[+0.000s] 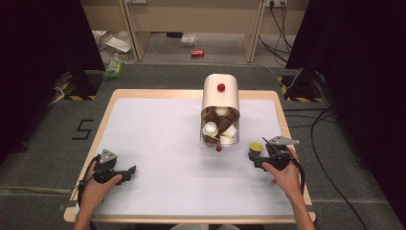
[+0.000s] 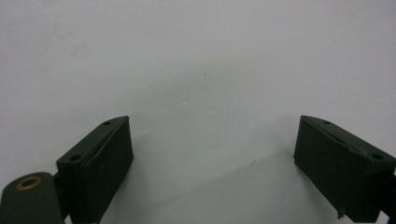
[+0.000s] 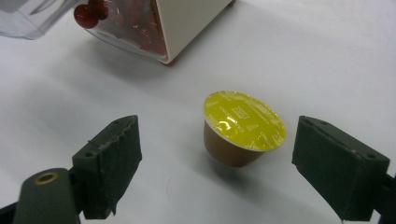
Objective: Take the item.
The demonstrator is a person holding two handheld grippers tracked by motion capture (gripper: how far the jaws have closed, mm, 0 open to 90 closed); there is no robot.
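Dispenser (image 1: 220, 98) holds brown, white capsules (image 1: 218, 125); yellow-lidded capsule (image 3: 243, 127) loose between parted right gripper (image 3: 215, 168) jaws; left gripper (image 2: 212, 168) jaws apart.

Your forearms run off the bottom edge of the high view, elbows cut away. Pods inside the dispenser (image 1: 220, 108): tops only, too small to read any print; its lower drawer is partly masked by glare. In the right gripper view, the dispenser is cropped at top, its clear drawer blurred. Capsule (image 3: 243, 127) lid text too fine to read. Both gripper views: jaw bases cut off at the bottom edge.
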